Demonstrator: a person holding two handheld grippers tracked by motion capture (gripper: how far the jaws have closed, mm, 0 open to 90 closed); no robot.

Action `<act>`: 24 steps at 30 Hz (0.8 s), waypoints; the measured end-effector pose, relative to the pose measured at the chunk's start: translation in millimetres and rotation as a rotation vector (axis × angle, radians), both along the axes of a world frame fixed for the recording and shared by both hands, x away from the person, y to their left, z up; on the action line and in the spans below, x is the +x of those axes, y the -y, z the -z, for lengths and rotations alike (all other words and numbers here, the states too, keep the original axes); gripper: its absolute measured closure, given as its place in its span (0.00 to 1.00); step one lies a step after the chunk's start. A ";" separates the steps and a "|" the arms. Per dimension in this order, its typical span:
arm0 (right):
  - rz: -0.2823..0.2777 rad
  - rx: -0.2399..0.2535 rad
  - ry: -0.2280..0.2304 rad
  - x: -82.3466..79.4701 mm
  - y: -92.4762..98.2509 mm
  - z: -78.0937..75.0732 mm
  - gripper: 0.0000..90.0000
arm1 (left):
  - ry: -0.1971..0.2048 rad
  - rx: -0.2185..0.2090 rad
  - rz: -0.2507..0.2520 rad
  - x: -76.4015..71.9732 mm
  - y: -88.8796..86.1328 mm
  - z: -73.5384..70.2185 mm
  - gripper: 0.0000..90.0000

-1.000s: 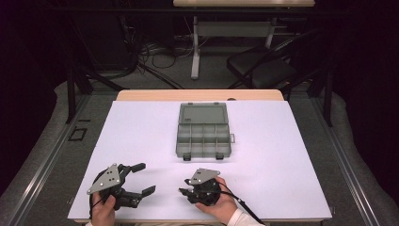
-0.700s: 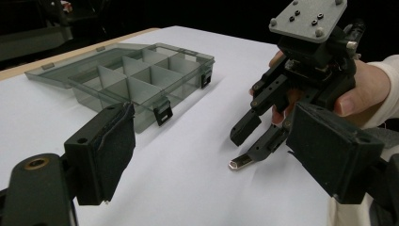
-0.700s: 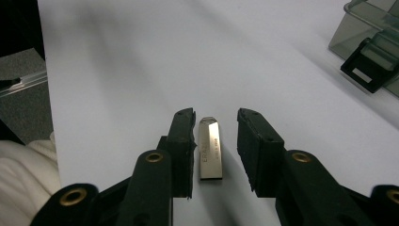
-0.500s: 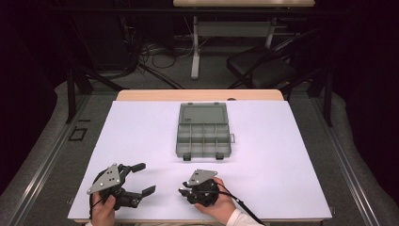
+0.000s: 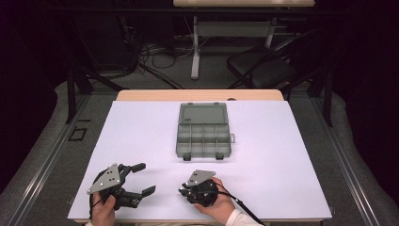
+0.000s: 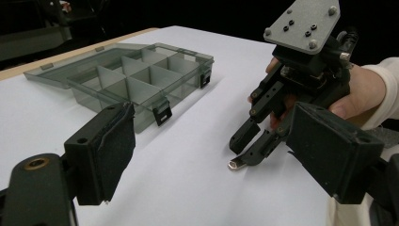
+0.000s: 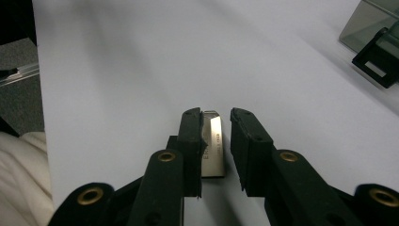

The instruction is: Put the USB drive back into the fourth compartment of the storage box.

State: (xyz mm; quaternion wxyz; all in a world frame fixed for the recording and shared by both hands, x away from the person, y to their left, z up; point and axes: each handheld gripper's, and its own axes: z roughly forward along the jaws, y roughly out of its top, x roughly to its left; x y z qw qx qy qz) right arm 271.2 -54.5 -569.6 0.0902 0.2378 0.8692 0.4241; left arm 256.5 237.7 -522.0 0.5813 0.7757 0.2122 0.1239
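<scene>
Near the front-left corner of the white-covered counter (image 5: 141, 136), the left gripper (image 5: 142, 179) rests in the person's left hand (image 5: 102, 211) with its jaws spread wide and nothing between them; in the left gripper view the two black padded jaws stand far apart, framing bare white surface.

Toward the middle of the front edge, the right gripper (image 5: 184, 190), held in the right hand (image 5: 221, 205), points down at the counter with its tips touching or just above the surface. Its jaws have just been closing and now stand narrow around a small silver USB stick (image 7: 212, 147). In the right gripper view the stick lies flat on the white surface lengthwise between the jaws, its left side against the left pad, while a slim gap shows between its right side and the right pad, so the jaws bracket the stick without pinching it from both sides. The left gripper view shows the same metal end of the stick (image 6: 234, 164) poking out on the counter at the right gripper's (image 6: 247, 148) tips.

Farther back, around the centre of the counter and well apart from both grippers, a smoky translucent compartment box (image 5: 203, 139) lies open, its lid (image 5: 203, 113) folded flat toward the far edge and its divided cells in view, two black latches on its near wall.
</scene>
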 end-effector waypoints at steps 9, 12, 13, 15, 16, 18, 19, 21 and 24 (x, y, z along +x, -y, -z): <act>-0.004 -0.003 -0.001 -0.4 -0.4 0.5 0.85 | 0.001 -0.002 0.002 0.0 0.2 0.1 0.18; -0.004 -0.005 0.002 -0.6 -0.3 0.5 0.86 | 0.000 -0.001 0.002 -0.1 0.2 0.0 0.18; -0.004 -0.005 0.002 -0.6 -0.3 0.5 0.86 | 0.001 -0.001 0.003 0.0 0.2 0.0 0.18; -0.006 -0.007 0.003 -0.4 -0.3 0.5 0.87 | 0.000 -0.001 0.002 0.1 0.2 0.1 0.18; -0.006 -0.008 0.005 -0.7 -0.4 0.5 0.87 | 0.000 -0.001 0.002 0.0 0.1 0.1 0.18; -0.011 -0.013 0.013 -1.2 -0.5 0.5 0.88 | 0.000 0.000 0.003 0.0 0.2 0.0 0.18; -0.015 -0.016 0.019 -1.2 -0.6 0.6 0.88 | 0.000 0.000 0.003 0.0 0.2 0.0 0.18; -0.016 -0.018 0.024 -1.8 -0.9 0.6 0.88 | 0.001 0.000 0.006 0.0 0.3 0.0 0.18; -0.016 -0.021 0.026 -2.0 -0.8 0.5 0.88 | 0.000 0.001 0.003 0.0 0.3 0.0 0.18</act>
